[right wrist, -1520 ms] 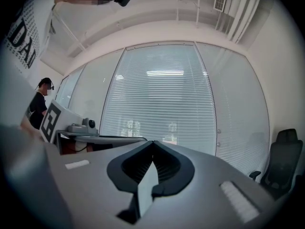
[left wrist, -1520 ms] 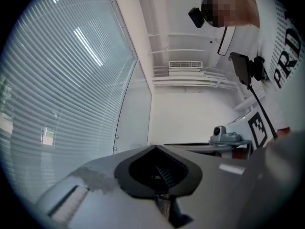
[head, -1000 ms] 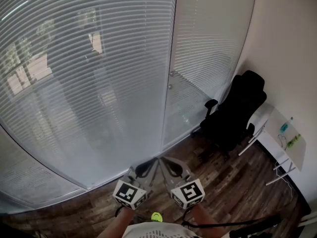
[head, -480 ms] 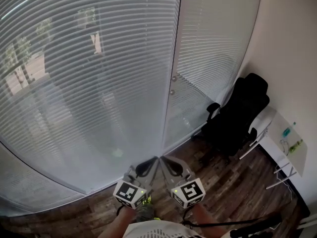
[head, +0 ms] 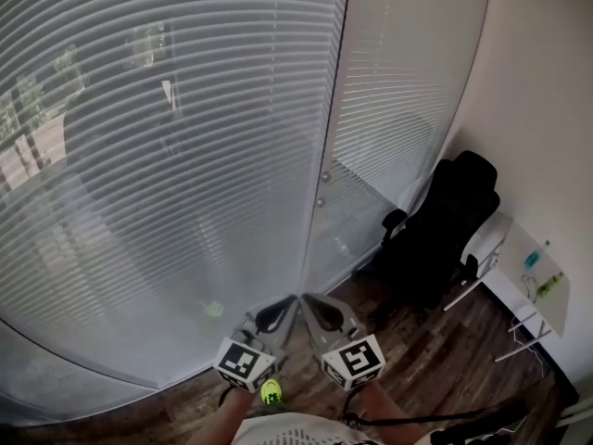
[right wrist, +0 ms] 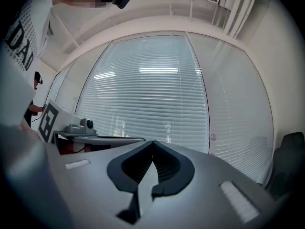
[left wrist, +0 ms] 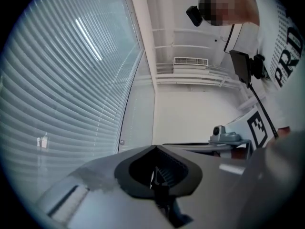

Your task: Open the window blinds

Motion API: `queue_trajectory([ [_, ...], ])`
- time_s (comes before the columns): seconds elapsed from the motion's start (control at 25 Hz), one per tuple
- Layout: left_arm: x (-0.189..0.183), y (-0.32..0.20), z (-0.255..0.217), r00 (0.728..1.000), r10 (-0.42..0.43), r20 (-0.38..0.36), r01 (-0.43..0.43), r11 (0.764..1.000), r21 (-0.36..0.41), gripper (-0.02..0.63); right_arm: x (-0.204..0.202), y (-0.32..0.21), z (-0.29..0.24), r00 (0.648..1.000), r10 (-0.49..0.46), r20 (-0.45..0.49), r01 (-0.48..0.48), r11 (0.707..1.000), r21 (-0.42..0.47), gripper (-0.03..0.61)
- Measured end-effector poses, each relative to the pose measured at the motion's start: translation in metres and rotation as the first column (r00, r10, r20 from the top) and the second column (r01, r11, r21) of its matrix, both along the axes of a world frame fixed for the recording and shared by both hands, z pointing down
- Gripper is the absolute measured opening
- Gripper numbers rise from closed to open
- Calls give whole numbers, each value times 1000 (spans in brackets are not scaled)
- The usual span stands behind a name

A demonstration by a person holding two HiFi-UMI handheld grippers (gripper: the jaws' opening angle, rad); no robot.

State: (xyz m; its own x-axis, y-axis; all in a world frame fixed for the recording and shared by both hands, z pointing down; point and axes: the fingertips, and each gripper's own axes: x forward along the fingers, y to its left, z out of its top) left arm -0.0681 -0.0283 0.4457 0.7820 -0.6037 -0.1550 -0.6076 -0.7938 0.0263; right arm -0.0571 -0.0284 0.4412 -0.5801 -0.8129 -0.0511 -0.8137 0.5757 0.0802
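White slatted blinds (head: 167, 146) hang closed over a wide glass pane, and a second narrower blind (head: 398, 91) covers the pane to its right. Between them runs a frame post with two small round knobs (head: 323, 178). Low in the head view my left gripper (head: 293, 298) and right gripper (head: 305, 297) are held side by side, tips nearly touching, short of the glass. Both are shut with nothing between the jaws. The left gripper view has its tips (left wrist: 155, 147) beside the blinds (left wrist: 62, 94). In the right gripper view the tips (right wrist: 153, 141) face the blinds (right wrist: 147, 104).
A black office chair (head: 435, 225) stands in the right corner, next to a white desk (head: 528, 272) against the wall. Dark wood flooring (head: 435, 360) runs up to the glass. A green shoe (head: 271, 392) shows below the grippers.
The view has closed in on the blinds, which now fill more of the picture, and the frame post has shifted right. Both grippers kept their place, side by side and shut.
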Motion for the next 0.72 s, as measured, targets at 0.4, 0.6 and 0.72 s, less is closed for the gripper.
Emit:
queue_trajectory([
  [0.4,-7,-61,2,999,51,-17,-51,999,6,-8,-7,-64,7,998,62,-15,-62,998,2,9],
  [0.6,-14,-86,6,998,54,-35,-54,999,4,-8,-15,-86,10,996,74,-42,-74,997,5,9],
  [0.72,-16,-94,14,998,53,-34,-53,999,-2,-8,-16,-96,17,996,71,-45,-72,997,-4,9],
])
